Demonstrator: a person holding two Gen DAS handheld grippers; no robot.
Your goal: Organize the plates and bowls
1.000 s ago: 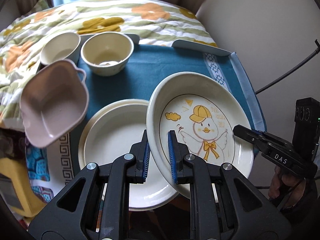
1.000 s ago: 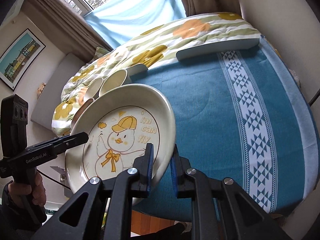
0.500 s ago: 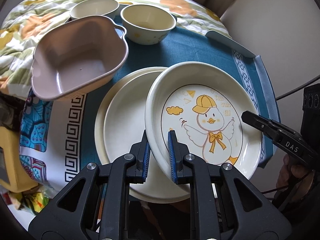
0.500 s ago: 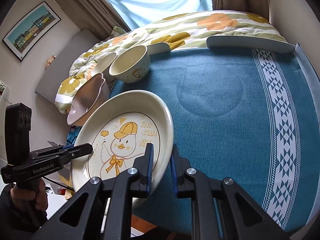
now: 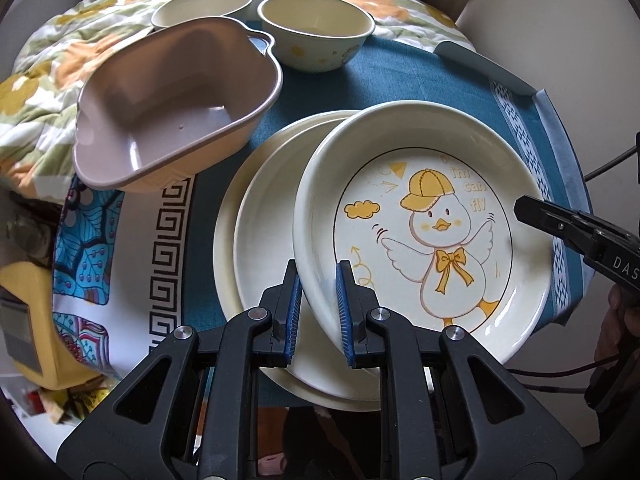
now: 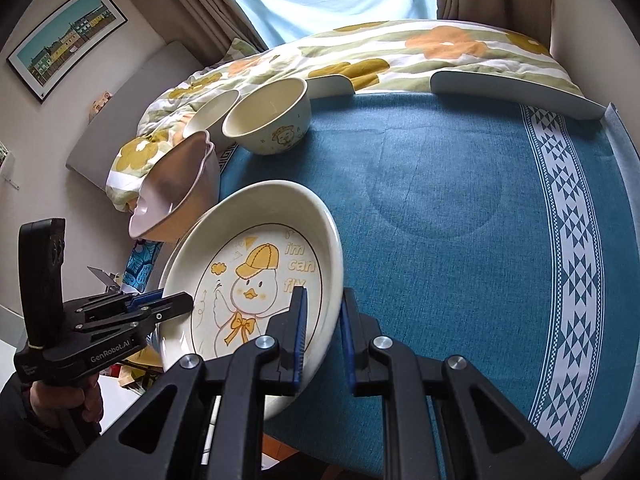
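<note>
A cream duck plate (image 5: 424,232) with a yellow-capped duck drawing is held in the air by both grippers. My left gripper (image 5: 318,312) is shut on its near-left rim. My right gripper (image 6: 322,332) is shut on its opposite rim; it also shows in the left wrist view (image 5: 568,232). The duck plate (image 6: 256,280) hangs partly over a plain cream plate (image 5: 260,248) lying on the blue cloth. A pink heart-shaped bowl (image 5: 176,108) sits tilted at the left. Two cream bowls (image 5: 316,28) (image 5: 200,6) stand behind it.
The round table has a blue cloth (image 6: 440,208) with a white patterned band (image 6: 576,248) at the right. A flowered quilt (image 6: 400,56) lies behind the table. A patterned cloth (image 5: 120,264) and a yellow box (image 5: 32,320) are at the left edge.
Both grippers have carried the duck plate lower and nearer the plain plate. The pink bowl and the cream bowls now look closer in both views.
</note>
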